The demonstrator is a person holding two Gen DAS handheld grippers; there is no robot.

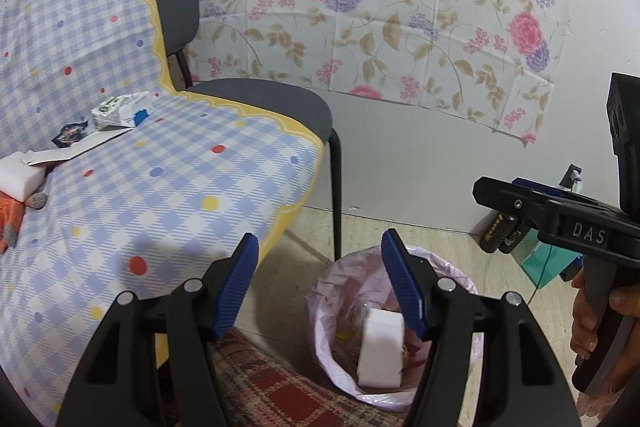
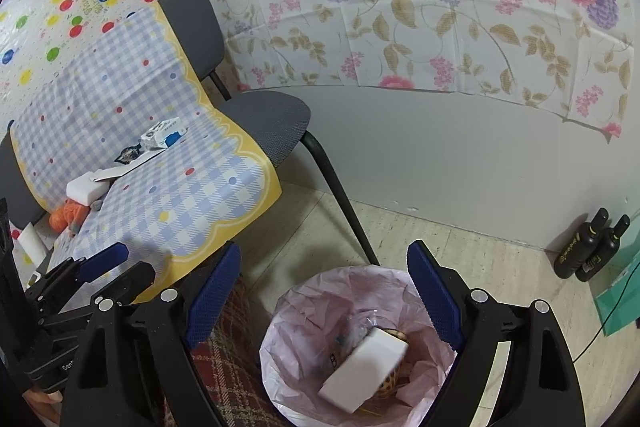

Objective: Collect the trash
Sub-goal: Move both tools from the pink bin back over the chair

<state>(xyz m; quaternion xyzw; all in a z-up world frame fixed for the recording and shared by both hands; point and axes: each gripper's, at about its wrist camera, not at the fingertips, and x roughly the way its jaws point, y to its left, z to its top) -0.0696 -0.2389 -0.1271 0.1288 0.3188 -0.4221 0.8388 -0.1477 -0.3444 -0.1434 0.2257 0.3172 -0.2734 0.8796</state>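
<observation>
Now both hand-held grippers hang over the pink-lined trash bin [image 2: 352,343] at the bottom centre of the frame: the left hand-held gripper [image 1: 320,283] and the right hand-held gripper [image 2: 324,291] each stand wide with nothing between the blue pads. A white foam block [image 2: 364,367] lies inside the bin. At left, a second foam block [image 2: 86,189], a small carton [image 2: 164,135] and a dark wrapper [image 2: 128,155] lie on the checkered cloth [image 2: 180,203] covering the chairs.

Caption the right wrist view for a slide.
Open right tool over the pink-lined trash bin, a white foam block lying inside; more litter remains on the checked cloth.
</observation>
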